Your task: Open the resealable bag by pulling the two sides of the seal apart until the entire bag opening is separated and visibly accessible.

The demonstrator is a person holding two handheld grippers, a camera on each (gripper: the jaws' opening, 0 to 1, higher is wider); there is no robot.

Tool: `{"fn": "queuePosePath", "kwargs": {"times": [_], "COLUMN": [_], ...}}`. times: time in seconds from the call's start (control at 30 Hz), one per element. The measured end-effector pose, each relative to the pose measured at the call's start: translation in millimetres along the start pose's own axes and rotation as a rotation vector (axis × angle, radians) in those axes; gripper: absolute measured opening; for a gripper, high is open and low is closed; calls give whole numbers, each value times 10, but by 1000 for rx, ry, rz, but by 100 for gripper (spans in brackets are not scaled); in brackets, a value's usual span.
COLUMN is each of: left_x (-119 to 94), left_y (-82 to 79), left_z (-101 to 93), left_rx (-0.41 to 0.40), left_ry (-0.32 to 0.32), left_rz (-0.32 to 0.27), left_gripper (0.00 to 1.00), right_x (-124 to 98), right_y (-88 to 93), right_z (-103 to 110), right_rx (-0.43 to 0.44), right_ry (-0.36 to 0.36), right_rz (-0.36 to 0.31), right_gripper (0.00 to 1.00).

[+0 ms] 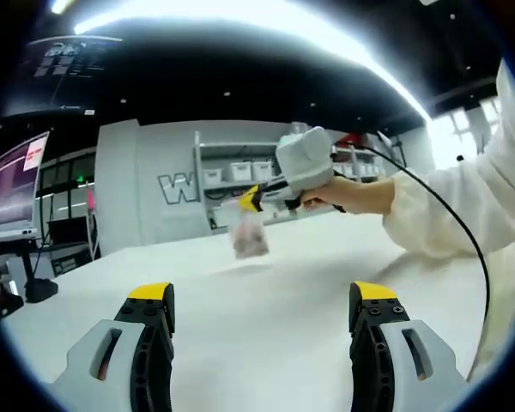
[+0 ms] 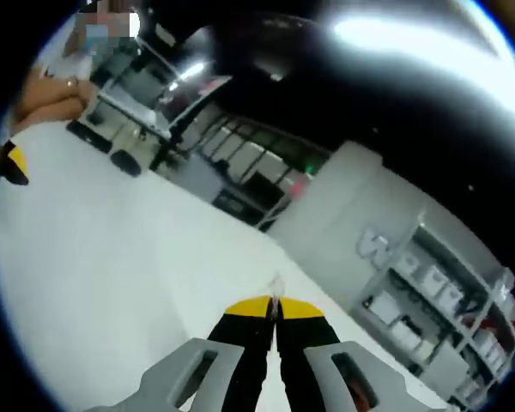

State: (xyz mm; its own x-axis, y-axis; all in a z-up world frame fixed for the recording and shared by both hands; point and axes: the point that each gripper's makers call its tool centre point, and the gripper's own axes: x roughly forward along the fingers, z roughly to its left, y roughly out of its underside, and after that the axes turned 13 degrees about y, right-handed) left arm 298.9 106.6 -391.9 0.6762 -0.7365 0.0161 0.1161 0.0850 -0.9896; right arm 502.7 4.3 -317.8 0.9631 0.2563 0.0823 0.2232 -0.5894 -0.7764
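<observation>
One bag (image 1: pixel 248 238) is hanging in the air above the white surface (image 1: pixel 266 318) — the right tongs (image 2: pixel 275 306) are pinching its top edge, pressed together on it. The left tongs (image 1: pixel 263 296) are spreading wide, holding nothing, well short of the bag. A hand (image 1: pixel 354 194) is gripping the right tongs.

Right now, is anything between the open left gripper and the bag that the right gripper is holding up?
Nothing visible. The bag hangs from the right gripper, lifted above the white table. Between it and the left gripper lies only bare tabletop.
</observation>
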Motion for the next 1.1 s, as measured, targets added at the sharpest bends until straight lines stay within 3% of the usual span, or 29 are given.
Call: {"fn": "queuePosePath", "kwargs": {"times": [0.17, 0.63, 1.1], "left_x": [0, -4, -6], "left_y": [-1, 1, 7], "left_z": [4, 0, 1], "left_rx": [-1, -3, -5], "left_ry": [-1, 0, -1], "left_rz": [-1, -1, 0], "left_gripper": [82, 82, 82], "right_x": [-3, -59, -124], "right_y": [-76, -113, -173], "right_z": [-65, -75, -161], "right_rx": [84, 120, 408], "right_ry": [4, -6, -45], "right_rz": [-6, -5, 15], "right_gripper": [0, 0, 0]}}
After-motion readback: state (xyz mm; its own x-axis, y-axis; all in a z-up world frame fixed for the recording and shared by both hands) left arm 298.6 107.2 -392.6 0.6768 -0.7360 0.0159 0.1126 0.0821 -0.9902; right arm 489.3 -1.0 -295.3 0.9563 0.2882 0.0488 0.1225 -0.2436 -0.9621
